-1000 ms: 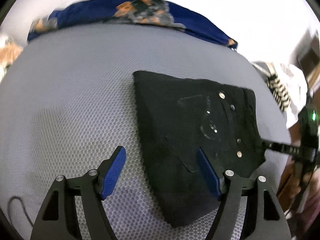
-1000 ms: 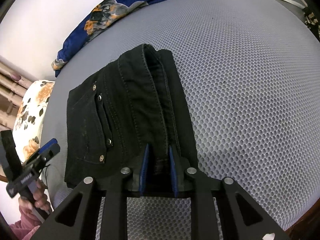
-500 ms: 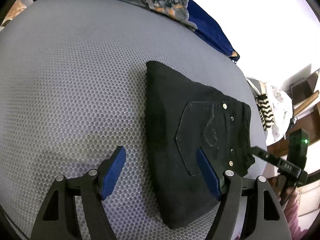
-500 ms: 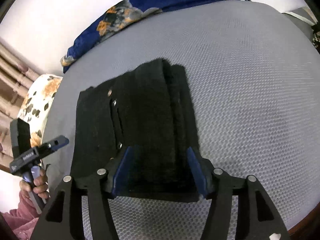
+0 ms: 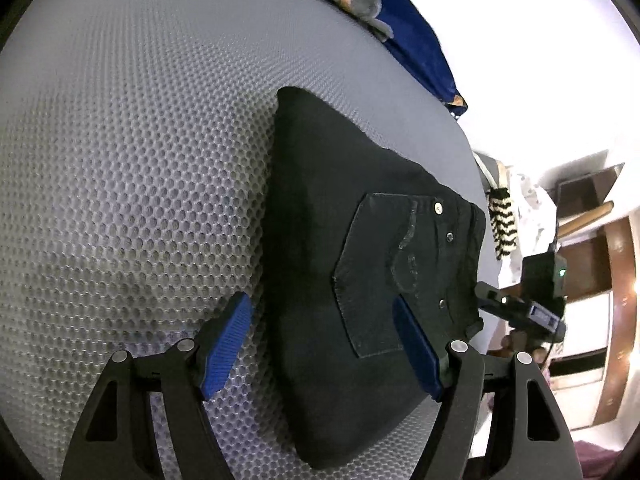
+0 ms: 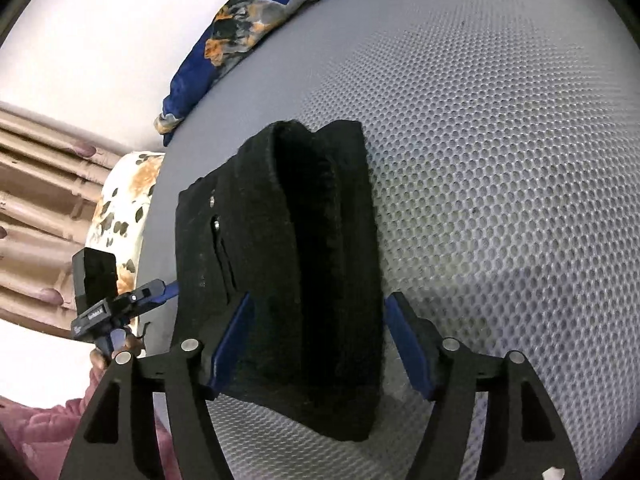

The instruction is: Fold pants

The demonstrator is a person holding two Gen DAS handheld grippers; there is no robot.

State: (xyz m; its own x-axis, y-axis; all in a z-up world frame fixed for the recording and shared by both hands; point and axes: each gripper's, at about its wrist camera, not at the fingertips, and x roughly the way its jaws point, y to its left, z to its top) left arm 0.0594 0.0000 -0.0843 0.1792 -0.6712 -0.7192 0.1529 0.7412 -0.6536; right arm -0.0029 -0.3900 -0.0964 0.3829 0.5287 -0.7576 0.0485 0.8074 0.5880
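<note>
Left wrist view: the folded black pants (image 5: 360, 280) were seen lying flat on the grey mesh mattress (image 5: 140, 160), back pocket (image 5: 380, 276) up, rivets showing. The left gripper (image 5: 322, 344) was held released, jaws spread wide above the near end of the bundle; no pad was seen pressing the cloth. The right gripper (image 5: 520, 312) was glimpsed just past the pants' far edge. A blue floral cloth (image 5: 400, 28) was seen at the mattress's back edge.

Right wrist view: the right gripper (image 6: 316, 344) was let go w/ jaws just opened; the pants (image 6: 288, 264) were left lying between the blue pads, not pinched. The left gripper (image 6: 116, 304) was seen at the pants' left side, apart from the cloth. A floral pillow (image 6: 124, 200) was seen beyond the mattress (image 6: 500, 160).
</note>
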